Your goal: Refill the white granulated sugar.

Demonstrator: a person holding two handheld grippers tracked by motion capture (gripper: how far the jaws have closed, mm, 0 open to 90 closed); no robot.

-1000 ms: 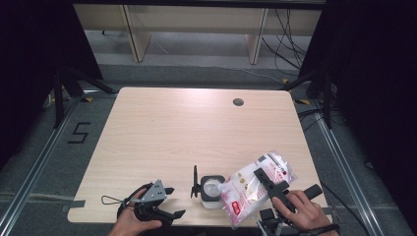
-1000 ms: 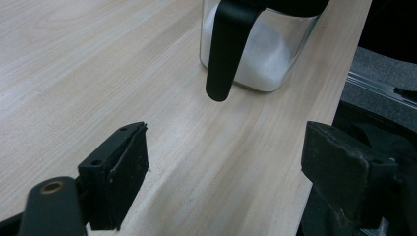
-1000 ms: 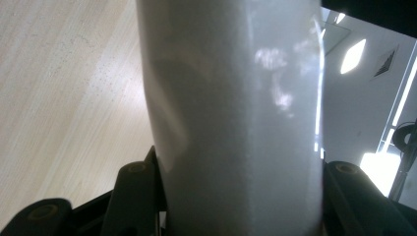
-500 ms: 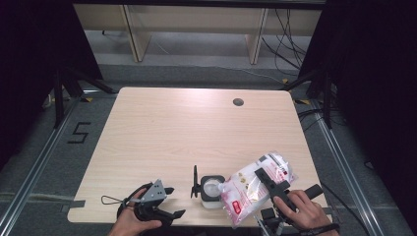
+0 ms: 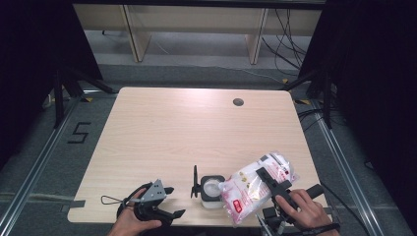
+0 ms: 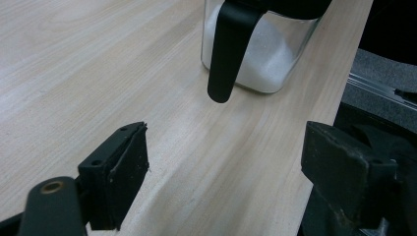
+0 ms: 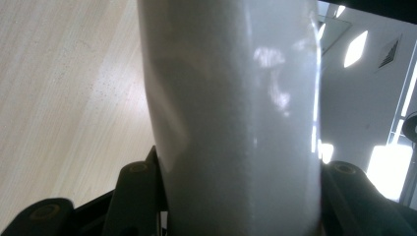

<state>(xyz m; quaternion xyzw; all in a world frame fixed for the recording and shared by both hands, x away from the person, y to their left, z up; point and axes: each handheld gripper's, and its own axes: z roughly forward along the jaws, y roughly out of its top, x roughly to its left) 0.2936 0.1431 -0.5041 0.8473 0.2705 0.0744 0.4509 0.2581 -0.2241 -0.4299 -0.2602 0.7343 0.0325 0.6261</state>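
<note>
One hand-held gripper [image 5: 269,183], the right, clamps a tilted bag [image 5: 255,184] over the jar [image 5: 212,189]; overtilting risks spillage at 3 o'clock. Left hand-held gripper [image 5: 172,204] gapes idle.

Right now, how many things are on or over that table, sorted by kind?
Bags: 1, a clear bag of white grains with red print, clamped in the right gripper and tipped toward the jar.
Jars: 1, a glass jar holding white grains, its black lid flipped up.
Grippers: 2, the other being the left gripper, open.
Total: 4
</note>
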